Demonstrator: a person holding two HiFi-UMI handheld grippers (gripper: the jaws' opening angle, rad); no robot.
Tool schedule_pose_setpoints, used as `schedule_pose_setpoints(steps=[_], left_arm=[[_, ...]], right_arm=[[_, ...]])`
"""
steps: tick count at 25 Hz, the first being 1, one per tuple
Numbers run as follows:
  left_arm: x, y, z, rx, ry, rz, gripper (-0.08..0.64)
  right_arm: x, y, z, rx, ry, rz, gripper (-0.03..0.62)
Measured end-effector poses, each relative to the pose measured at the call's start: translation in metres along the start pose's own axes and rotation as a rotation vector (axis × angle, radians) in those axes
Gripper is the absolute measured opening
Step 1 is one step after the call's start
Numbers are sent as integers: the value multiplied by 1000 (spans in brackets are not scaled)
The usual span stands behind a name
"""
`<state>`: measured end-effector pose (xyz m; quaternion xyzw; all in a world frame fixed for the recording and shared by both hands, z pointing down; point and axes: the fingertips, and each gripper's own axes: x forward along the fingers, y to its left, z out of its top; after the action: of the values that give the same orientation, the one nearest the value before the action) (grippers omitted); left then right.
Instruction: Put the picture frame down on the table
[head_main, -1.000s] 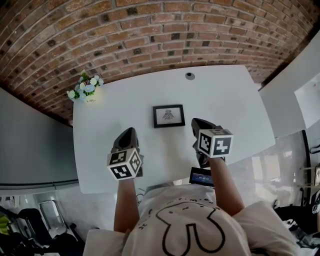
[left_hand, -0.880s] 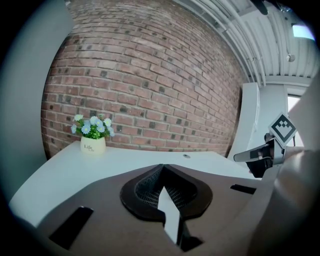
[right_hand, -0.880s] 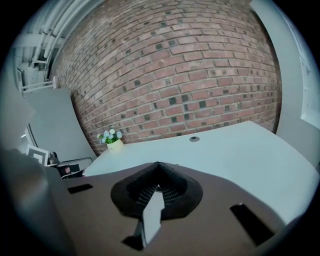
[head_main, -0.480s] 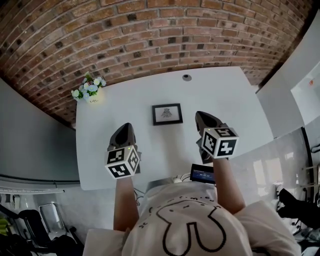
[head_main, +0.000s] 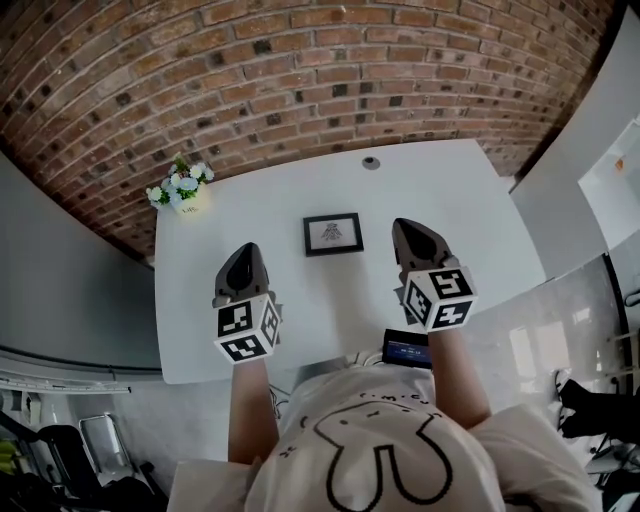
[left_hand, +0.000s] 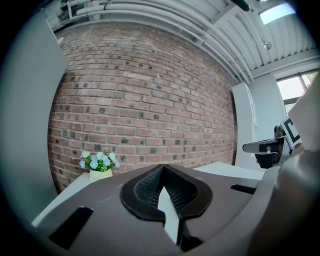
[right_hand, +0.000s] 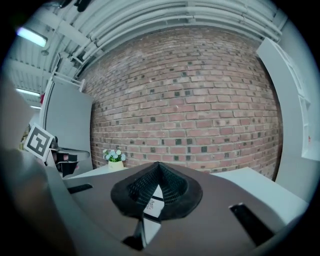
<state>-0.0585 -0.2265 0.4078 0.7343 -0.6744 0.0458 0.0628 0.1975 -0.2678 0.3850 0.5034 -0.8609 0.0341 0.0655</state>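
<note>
White table (head_main: 470, 215) under a brick wall: at its far left corner stands a small pot of flowers (head_main: 180, 186). The left gripper (head_main: 246, 254) hovers over the near side, its jaws closed to a thin slit with nothing between them. At the centre the frame (head_main: 333, 233) lies flat on the tabletop, face up, apart from both tools and well away from the edges. The right gripper (head_main: 407, 228) hangs near it on the right, jaws likewise pinched to a narrow gap and empty; the frame shows through that slit. By the look of it the job is finished: the frame is down and let go, and nothing seems left but to pull back.
</note>
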Motion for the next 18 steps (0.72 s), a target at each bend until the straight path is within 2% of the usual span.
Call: schedule_pose_setpoints(steps=[7, 18], left_arm=[[1, -1, 14, 1, -61, -13, 6], [15, -8, 26, 25, -101, -50, 6]], right_arm=[[-6, 5, 26, -115, -149, 12, 17], [-1, -1, 31, -134, -157, 0, 16]])
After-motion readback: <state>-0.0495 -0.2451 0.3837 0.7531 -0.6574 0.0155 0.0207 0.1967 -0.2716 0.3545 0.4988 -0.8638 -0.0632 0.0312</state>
